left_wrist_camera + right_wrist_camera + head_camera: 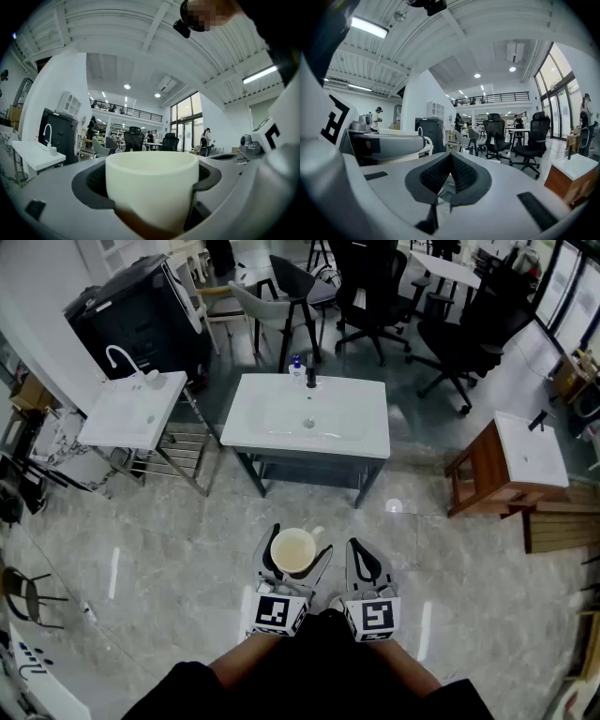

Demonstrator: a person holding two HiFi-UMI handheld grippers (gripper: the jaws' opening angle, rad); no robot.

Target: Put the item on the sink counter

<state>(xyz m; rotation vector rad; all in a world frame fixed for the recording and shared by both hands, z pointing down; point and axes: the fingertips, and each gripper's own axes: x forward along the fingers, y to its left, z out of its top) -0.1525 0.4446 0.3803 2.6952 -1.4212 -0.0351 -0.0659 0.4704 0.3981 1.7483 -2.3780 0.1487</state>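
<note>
A cream cup [293,553] sits upright between the jaws of my left gripper [296,542], held above the floor in front of me. In the left gripper view the cup [152,187] fills the gap, with the dark pads [91,185] pressed on both its sides. My right gripper [365,557] is beside it, shut with nothing in it; its ribbed pads [459,174] meet at the tip. The white sink counter [352,432] stands ahead across the floor, with a black faucet [311,382] at its back edge. Both grippers are well short of it.
A small bottle [296,366] stands by the faucet. A second white sink [127,418] on a metal rack is at the left, and a small basin on a wooden stand [511,465] at the right. Black office chairs [375,287] stand behind the counter.
</note>
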